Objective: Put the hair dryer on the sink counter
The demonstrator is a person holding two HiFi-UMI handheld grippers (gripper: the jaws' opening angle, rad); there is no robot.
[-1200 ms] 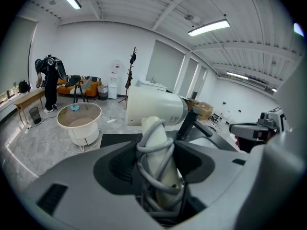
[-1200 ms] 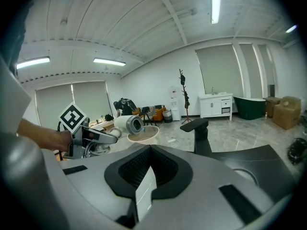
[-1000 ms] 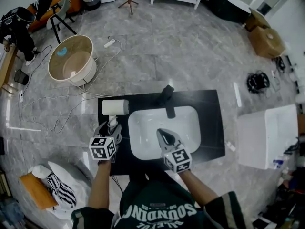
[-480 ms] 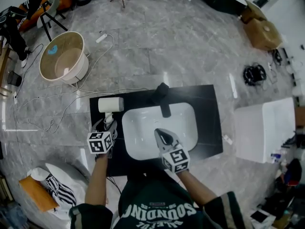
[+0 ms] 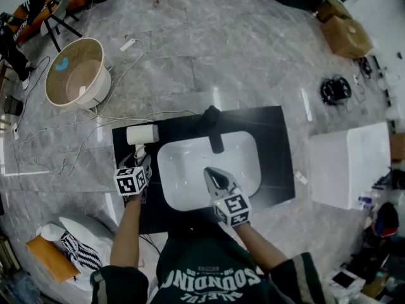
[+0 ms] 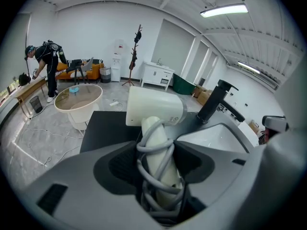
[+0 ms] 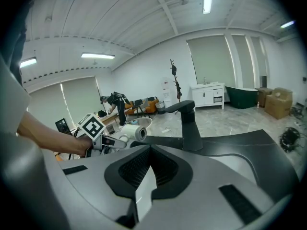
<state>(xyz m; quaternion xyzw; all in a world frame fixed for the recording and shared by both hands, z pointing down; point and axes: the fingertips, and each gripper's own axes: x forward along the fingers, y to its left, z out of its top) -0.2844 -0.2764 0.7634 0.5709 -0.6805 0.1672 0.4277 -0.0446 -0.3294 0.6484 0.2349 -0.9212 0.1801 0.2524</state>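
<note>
Left gripper view: the left gripper [image 6: 158, 152] is clamping its jaws on the cord-wrapped handle of the cream plastic hair dryer [image 6: 156, 107], which is apparently resting on the black sink counter [image 5: 278, 144]. The right gripper [image 7: 146, 181], jaws pressed together and empty, is hovering over the white basin [image 5: 190, 182].

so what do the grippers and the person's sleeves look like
Both the left gripper and the right gripper have grey moulded bodies with black ribbed pads inside the jaws. Each carries a white cube of black square markers. The person wears a dark green top with pale lettering; the forearms are bare.
</note>
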